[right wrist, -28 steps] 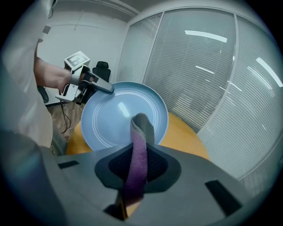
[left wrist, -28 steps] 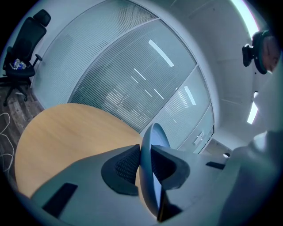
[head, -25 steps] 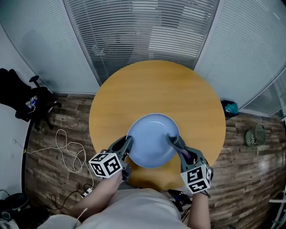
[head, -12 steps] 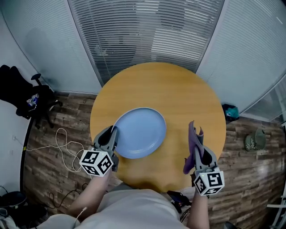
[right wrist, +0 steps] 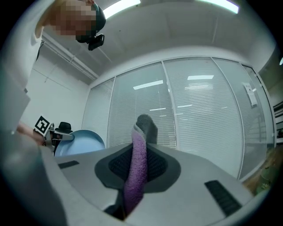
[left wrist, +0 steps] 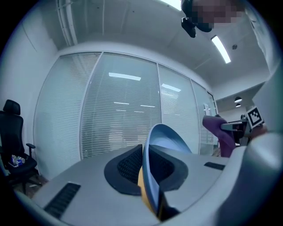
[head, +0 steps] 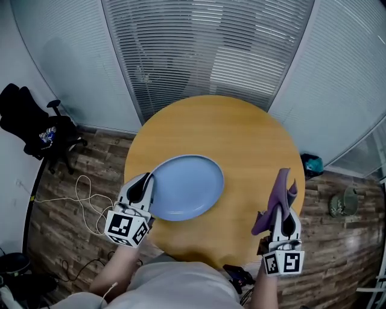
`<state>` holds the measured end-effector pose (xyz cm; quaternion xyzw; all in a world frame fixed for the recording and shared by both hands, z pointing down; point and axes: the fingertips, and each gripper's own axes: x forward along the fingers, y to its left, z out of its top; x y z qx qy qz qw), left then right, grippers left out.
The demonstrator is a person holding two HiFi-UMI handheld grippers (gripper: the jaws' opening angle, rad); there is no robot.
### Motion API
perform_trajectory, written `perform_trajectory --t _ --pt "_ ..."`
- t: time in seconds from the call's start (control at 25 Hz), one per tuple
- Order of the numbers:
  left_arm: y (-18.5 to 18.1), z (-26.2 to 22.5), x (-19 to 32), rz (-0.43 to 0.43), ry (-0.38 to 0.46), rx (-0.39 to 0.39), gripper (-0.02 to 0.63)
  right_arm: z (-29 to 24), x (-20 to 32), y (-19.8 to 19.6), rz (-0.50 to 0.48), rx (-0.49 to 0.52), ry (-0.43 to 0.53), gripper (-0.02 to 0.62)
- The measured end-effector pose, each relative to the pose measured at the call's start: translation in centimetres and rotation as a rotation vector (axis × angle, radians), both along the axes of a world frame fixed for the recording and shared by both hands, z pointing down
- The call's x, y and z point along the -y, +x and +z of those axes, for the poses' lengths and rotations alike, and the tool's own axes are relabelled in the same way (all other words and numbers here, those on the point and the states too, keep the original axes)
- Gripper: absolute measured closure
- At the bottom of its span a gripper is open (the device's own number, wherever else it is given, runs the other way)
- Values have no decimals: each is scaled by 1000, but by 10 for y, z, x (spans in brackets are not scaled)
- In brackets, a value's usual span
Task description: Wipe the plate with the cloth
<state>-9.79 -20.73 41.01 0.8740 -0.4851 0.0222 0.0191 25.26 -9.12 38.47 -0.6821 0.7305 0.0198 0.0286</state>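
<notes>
Round desk (head: 241,130) fills the head view. The left gripper (head: 145,186), its jaws just closing, clamps the rim of the blue plate (head: 187,187), likely to present its face for wiping. The right gripper (head: 281,212) pinches the purple cloth (head: 278,193) upright, well apart from the plate. Only the gripper views show each grip edge-on.

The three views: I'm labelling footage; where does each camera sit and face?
Head view: on the person's head, steeply down at the table; forearms, left claw and right claw show.
Left gripper view: on the left claw, toward blinds, along jaws just closed further on the plate; head shows above.
Right gripper view: on the right claw, along jaws clamping the cloth; head shows.
Both gripper views share plate and cloth.
</notes>
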Motion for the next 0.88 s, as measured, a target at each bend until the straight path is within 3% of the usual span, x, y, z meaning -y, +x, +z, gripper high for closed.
perform_trajectory --t 0.28,0.88 --pt "-8 0 3 -35 31 93 572 -1 3 -4 13 -36 7 546" --pt "-14 12 2 -46 -27 56 577 -7 7 -19 -7 -65 43 546"
